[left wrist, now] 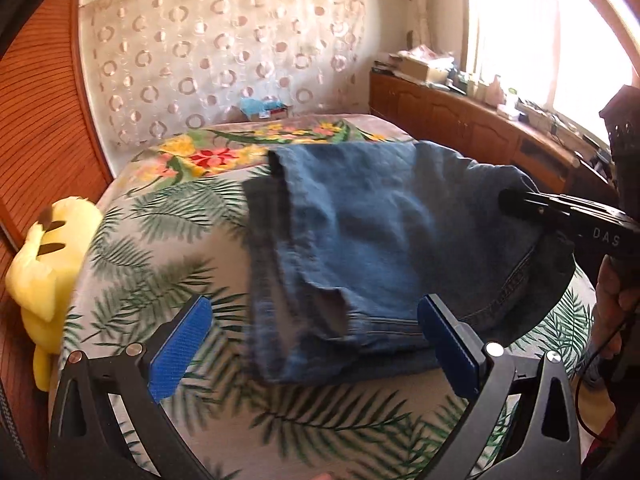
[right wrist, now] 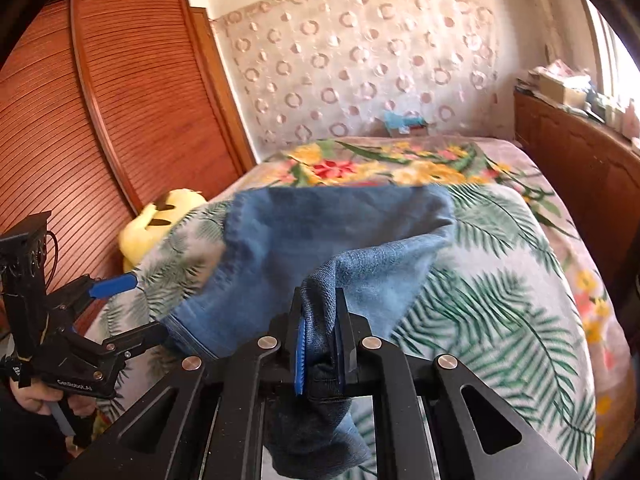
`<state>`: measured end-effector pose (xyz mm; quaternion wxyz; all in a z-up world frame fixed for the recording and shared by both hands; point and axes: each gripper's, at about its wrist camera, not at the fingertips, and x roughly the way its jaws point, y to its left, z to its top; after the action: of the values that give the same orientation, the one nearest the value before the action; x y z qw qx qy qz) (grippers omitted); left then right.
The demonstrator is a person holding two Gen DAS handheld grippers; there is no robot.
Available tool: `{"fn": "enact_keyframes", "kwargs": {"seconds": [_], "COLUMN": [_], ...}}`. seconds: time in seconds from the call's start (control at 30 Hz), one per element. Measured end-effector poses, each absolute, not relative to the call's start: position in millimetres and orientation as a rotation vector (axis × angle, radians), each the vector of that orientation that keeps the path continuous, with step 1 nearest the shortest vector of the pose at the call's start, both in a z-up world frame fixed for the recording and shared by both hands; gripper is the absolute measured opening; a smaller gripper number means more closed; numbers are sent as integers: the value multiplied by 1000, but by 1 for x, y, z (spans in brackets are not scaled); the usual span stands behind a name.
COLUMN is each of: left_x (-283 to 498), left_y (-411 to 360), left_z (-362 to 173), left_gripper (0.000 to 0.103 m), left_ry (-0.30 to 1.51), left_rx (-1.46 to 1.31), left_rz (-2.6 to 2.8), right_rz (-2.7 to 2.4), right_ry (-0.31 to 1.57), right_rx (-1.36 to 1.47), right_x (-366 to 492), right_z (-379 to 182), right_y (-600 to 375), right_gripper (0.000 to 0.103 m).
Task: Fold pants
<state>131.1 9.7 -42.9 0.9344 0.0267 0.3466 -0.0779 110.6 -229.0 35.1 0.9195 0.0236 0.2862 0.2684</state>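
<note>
Blue denim pants (left wrist: 372, 248) lie partly folded on the bed, also seen in the right wrist view (right wrist: 320, 232). My left gripper (left wrist: 316, 336) is open, its blue pads either side of the pants' near edge, holding nothing. It shows at the left of the right wrist view (right wrist: 132, 308). My right gripper (right wrist: 320, 344) is shut on a bunched edge of the pants and lifts it off the bed. It enters the left wrist view from the right (left wrist: 516, 200), over the pants' right side.
The bed (left wrist: 160, 248) has a palm-leaf and flower cover. A yellow plush toy (left wrist: 52, 256) lies at its left edge by a slatted wooden wardrobe (right wrist: 100, 100). A cluttered wooden cabinet (left wrist: 480, 120) runs along the right under a window. A blue box (left wrist: 264, 108) sits by the headboard.
</note>
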Motion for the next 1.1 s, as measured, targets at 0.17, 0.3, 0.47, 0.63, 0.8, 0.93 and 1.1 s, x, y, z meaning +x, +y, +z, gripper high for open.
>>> {"fn": "enact_keyframes", "kwargs": {"seconds": [0.17,0.3,0.47,0.63,0.8,0.93,1.1], "left_x": [122,114,104,101,97,100,101], "left_y": [40,64,90,110,124,125,119], "left_z": [-37,-34,-32,-32,-32,-33,-33], "left_gripper": [103,103,103,103,103,103,103], "left_ry": [692,682,671,666,663,669,666], "left_rx": [24,4,-21,-44,-62,-65,-59], "left_rz": [-108,-64,-16,22,47,54,42], "right_rz": [628,695,788,882,911,901,871], "right_ry": [551,537,555,650,751,744,707], "right_rx": [34,16,-38,-104,-158,-140,-149], "right_x": [113,118,119,123,128,131,113], "right_z": [46,49,37,9,-24,-18,-2], "right_y": [-198,-170,-130,-97,-83,-87,-98], "right_gripper": [10,10,10,9,9,16,30]}}
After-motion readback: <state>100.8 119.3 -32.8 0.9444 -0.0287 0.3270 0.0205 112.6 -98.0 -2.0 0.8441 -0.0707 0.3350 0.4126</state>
